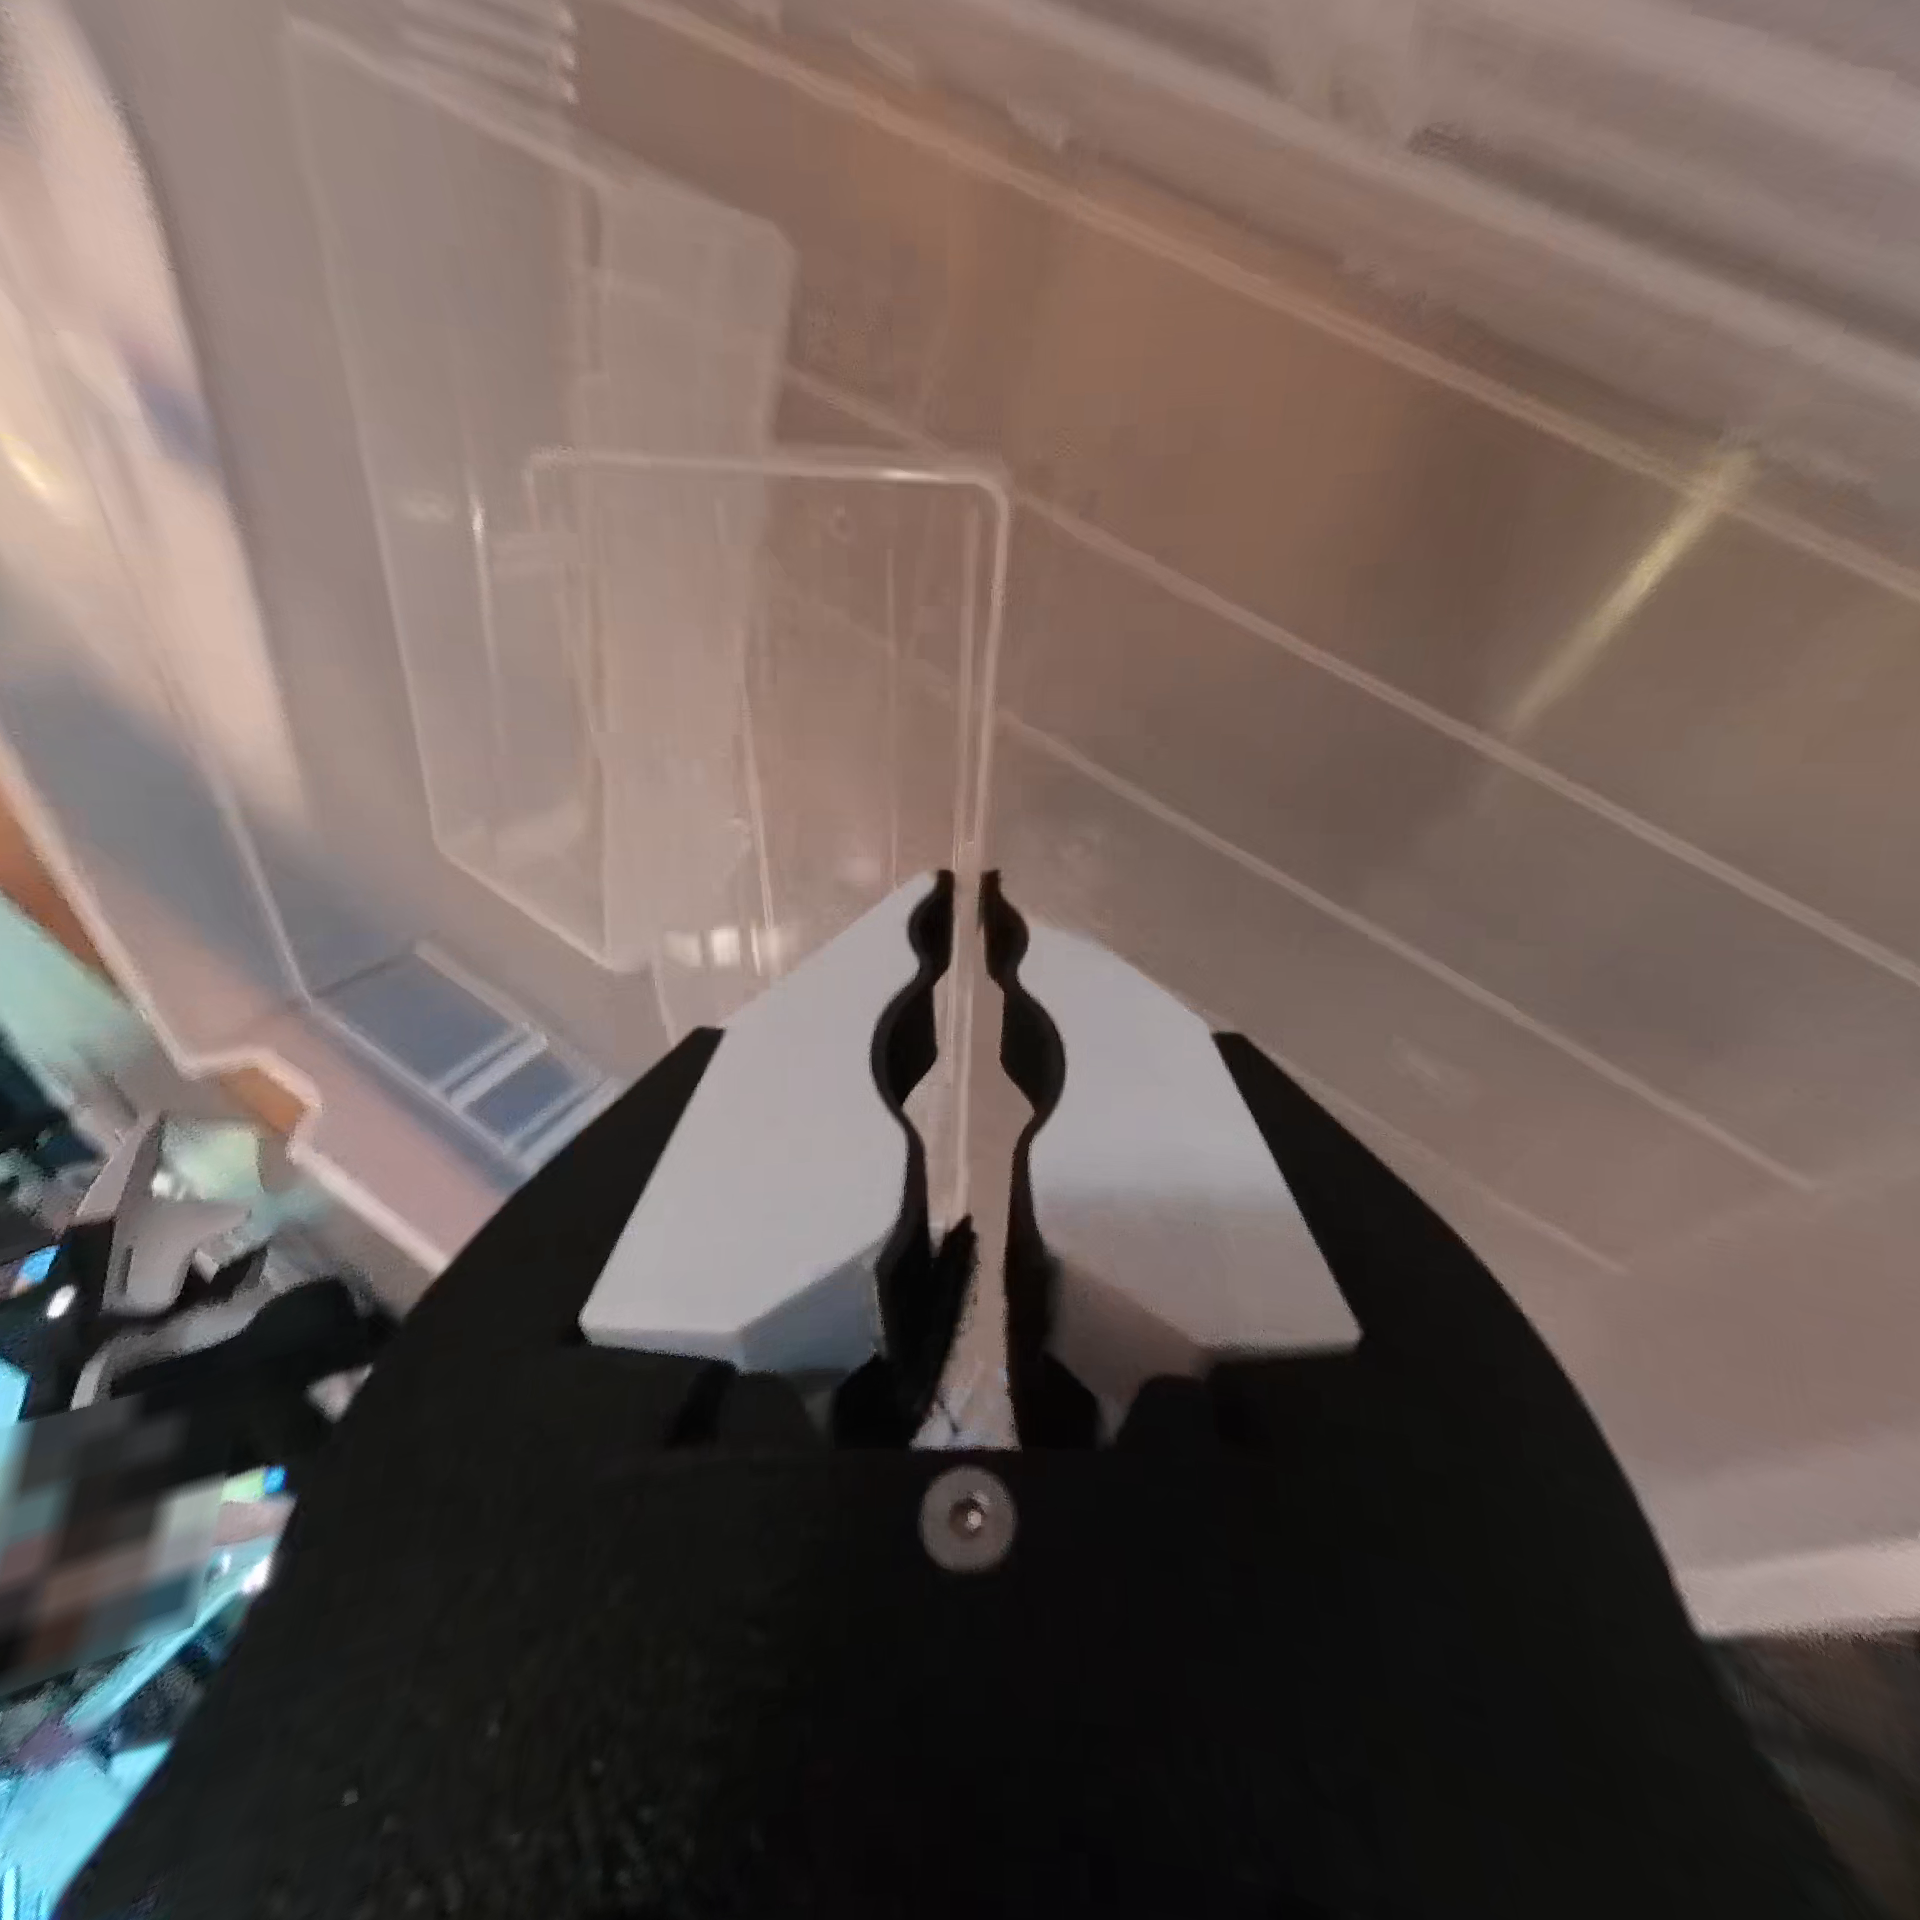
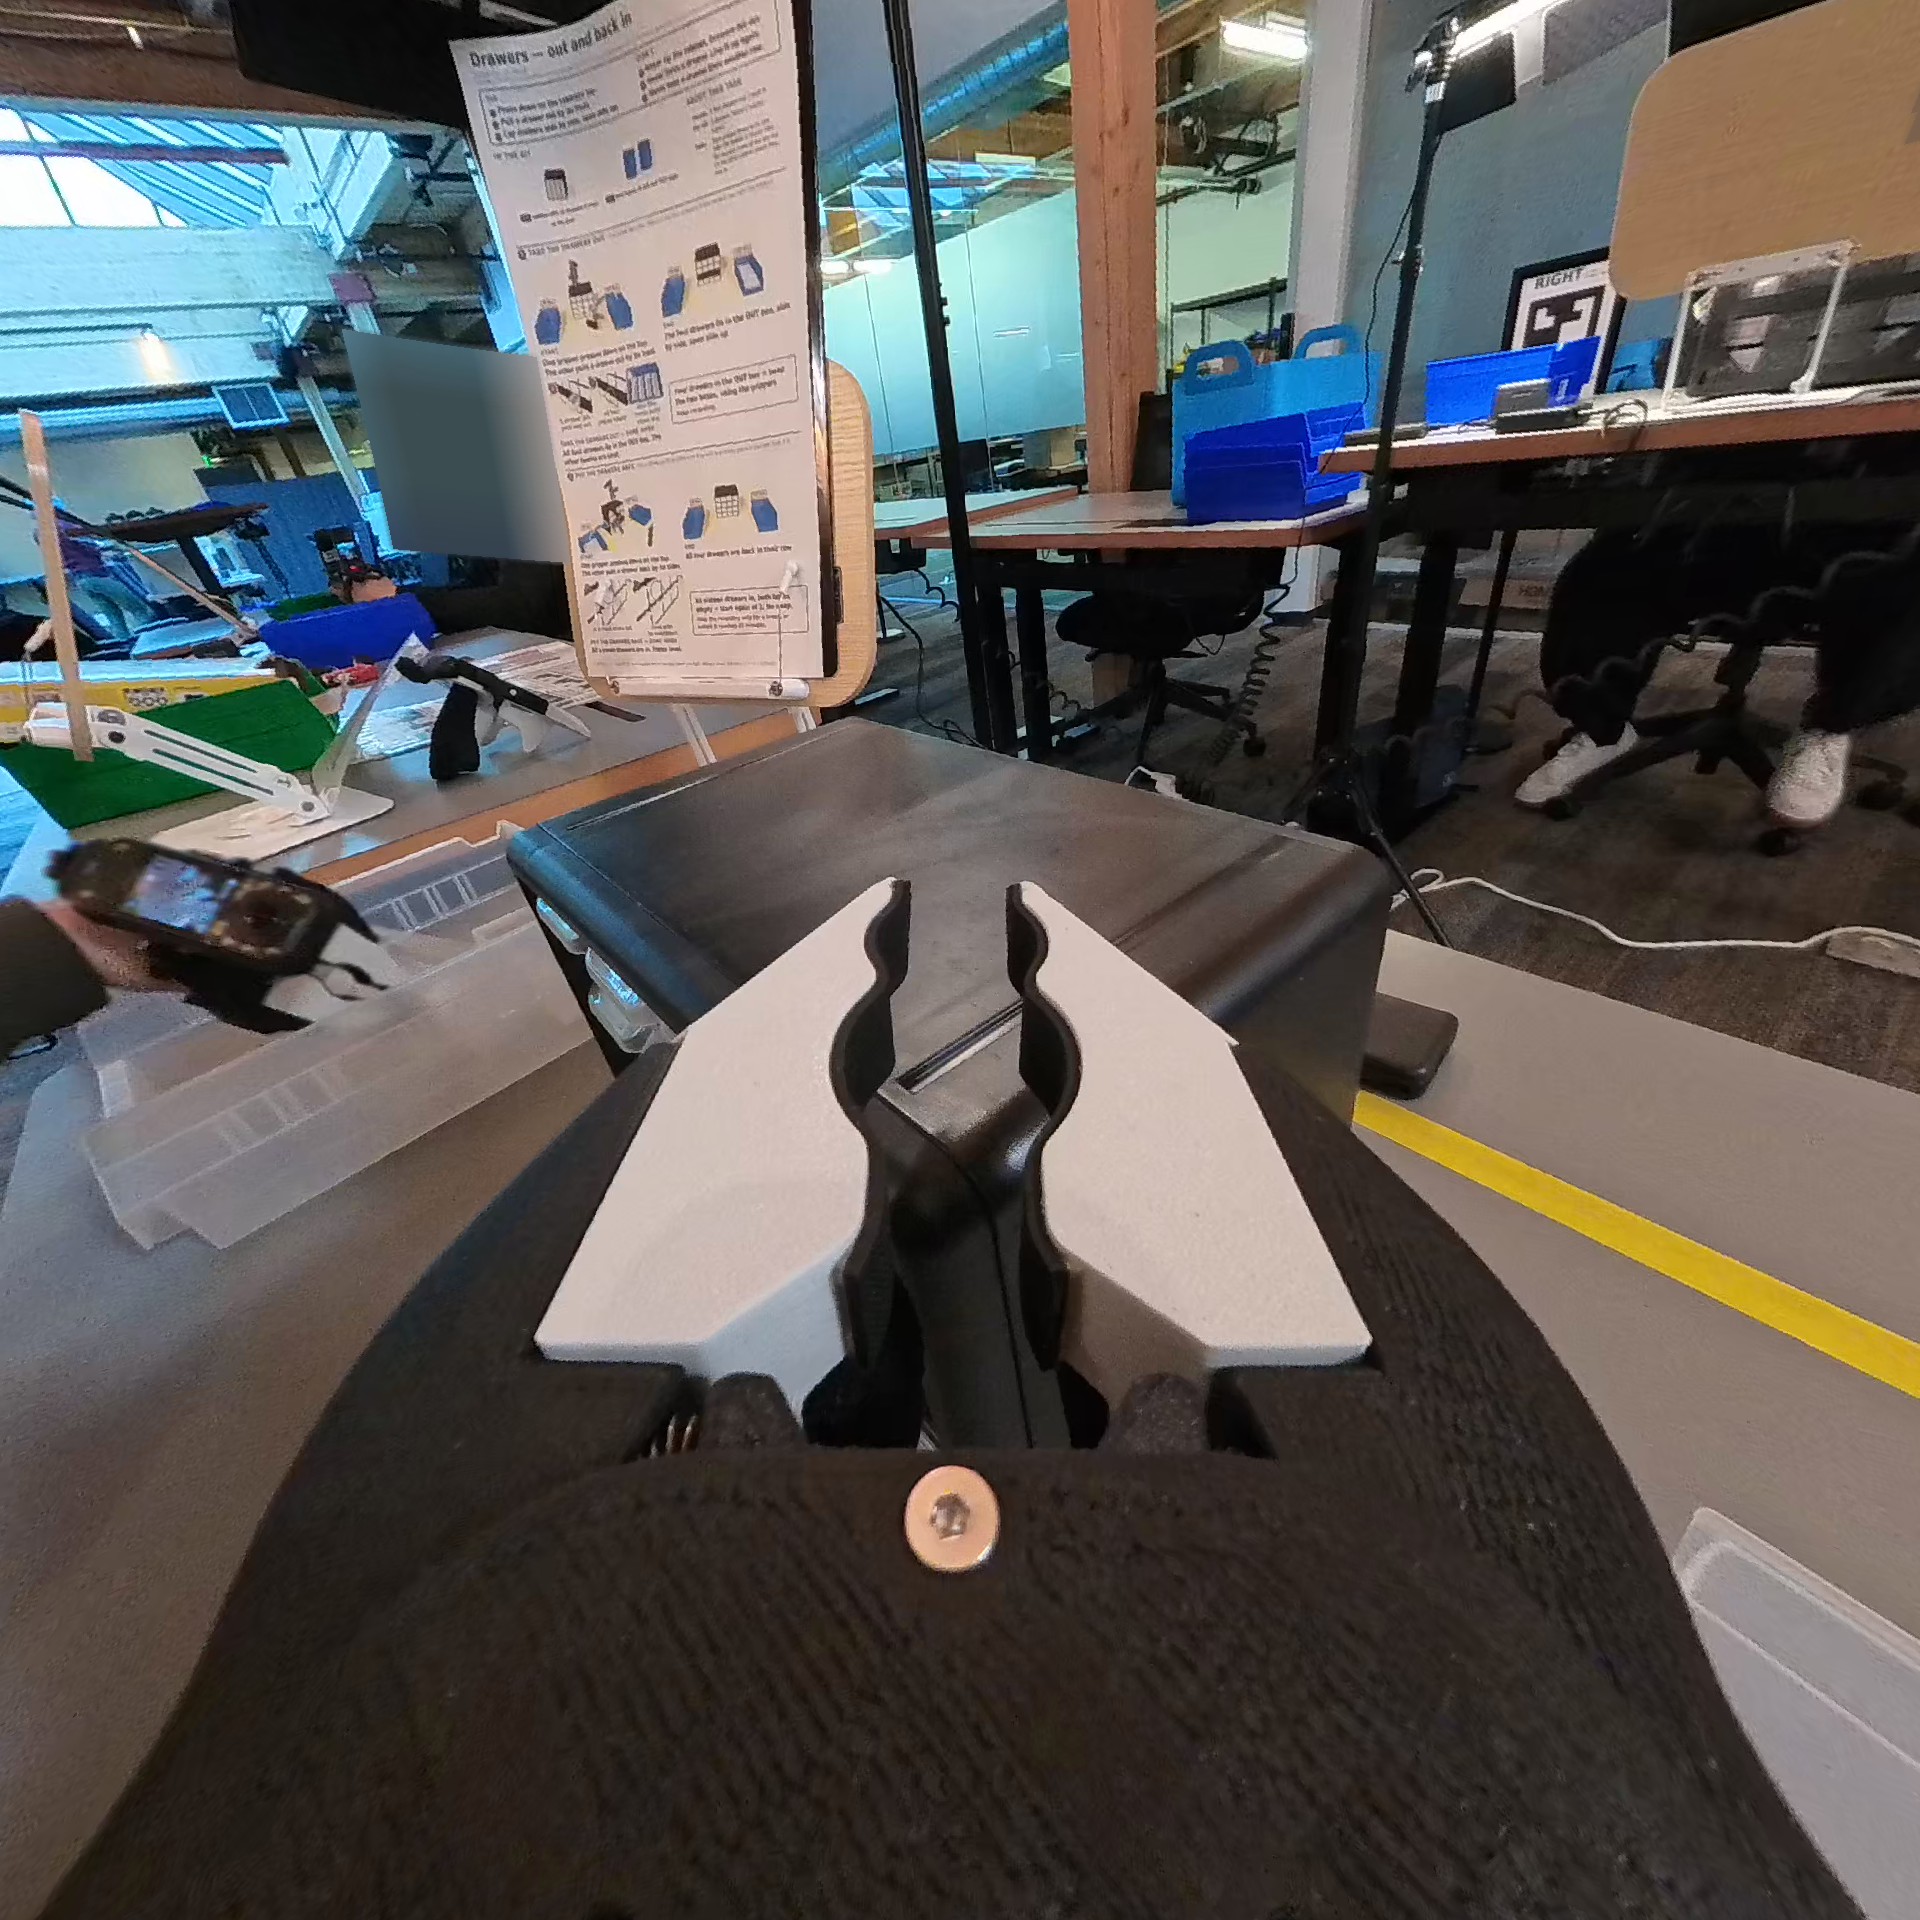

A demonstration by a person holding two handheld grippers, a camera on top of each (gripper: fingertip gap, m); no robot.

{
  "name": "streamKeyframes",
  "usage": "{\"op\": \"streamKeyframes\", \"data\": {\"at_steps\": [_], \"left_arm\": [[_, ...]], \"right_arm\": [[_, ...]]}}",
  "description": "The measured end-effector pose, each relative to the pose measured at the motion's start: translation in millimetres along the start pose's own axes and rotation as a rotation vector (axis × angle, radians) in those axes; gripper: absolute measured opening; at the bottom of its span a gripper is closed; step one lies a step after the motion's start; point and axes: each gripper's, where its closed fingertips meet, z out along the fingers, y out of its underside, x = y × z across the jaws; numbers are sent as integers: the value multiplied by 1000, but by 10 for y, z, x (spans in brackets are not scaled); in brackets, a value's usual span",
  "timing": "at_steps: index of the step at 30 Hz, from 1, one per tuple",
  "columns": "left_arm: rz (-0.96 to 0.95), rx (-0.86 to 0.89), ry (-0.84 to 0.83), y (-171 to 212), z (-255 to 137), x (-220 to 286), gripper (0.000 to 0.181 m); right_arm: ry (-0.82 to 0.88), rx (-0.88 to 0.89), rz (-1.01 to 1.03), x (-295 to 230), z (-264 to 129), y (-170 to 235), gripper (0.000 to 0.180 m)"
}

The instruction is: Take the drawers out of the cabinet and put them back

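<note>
Left gripper [image 1: 966, 883] pinches a clear drawer [image 1: 769, 686] by its wall inside the translucent bin [image 1: 1455, 623]; right gripper [image 2: 958, 894], slightly open and empty, rests atop the black cabinet [image 2: 935, 821]. We judge releasing comes next.

A grey table [image 2: 1558, 1132] with a yellow stripe [image 2: 1631, 1236] carries the black cabinet [image 2: 1039, 831] and a clear drawer [image 2: 312, 1081]
</note>
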Motion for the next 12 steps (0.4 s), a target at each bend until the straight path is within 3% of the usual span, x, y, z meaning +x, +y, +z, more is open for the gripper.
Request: {"op": "streamKeyframes", "data": {"at_steps": [1, 5, 8, 10, 12], "left_arm": [[-25, 3, -49, 16, -83, -40, 3], [-164, 47, -248, 54, -652, -160, 3], [-161, -44, -427, 16, -1186, -129, 3], [-120, -12, -446, -259, -1439, 49, 3], [-88, 101, -363, -665, -1594, 347, 3]], "right_arm": [[-1, -1, -1, -2, 1, 1, 17], [-4, -16, 1, 3, 9, 26, 17], [3, -30, -6, 0, 4, 35, 17], [4, -29, -19, -23, 5, 19, 17], [5, -32, -33, -47, 17, 14, 17]]}}
